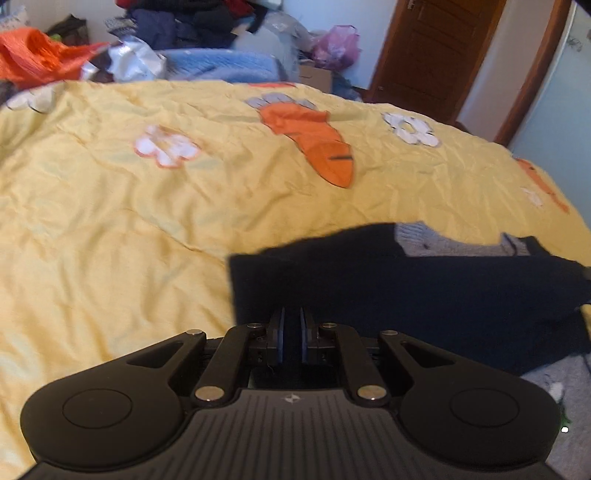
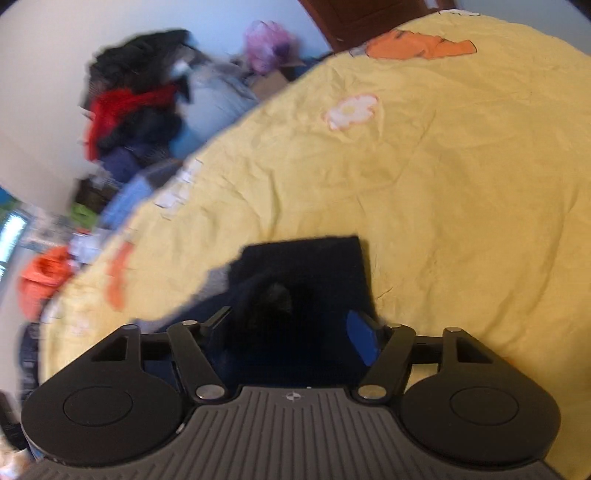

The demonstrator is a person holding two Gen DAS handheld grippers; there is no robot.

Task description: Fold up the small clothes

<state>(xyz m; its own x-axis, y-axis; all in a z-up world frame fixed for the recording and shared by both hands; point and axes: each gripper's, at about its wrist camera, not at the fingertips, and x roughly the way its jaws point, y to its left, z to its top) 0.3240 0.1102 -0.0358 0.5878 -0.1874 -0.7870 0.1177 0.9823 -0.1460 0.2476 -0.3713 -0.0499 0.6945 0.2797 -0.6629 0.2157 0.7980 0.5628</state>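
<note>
A dark navy garment [image 1: 424,291] with a grey lining lies on the yellow bedspread [image 1: 147,221]. My left gripper [image 1: 291,325] is shut on the garment's near edge, the cloth pinched between the blue pads. In the right wrist view the same navy garment [image 2: 306,269] is bunched between the jaws of my right gripper [image 2: 291,325], which stand wide apart, the blue pad [image 2: 360,338] of the right finger bare. The cloth sits loose in the gap over the yellow bedspread [image 2: 443,184].
A heap of clothes and bags [image 1: 177,33] lies beyond the far edge of the bed; it also shows in the right wrist view [image 2: 140,107]. A brown door [image 1: 439,48] stands at the back right. The bedspread has carrot [image 1: 314,140] and flower prints.
</note>
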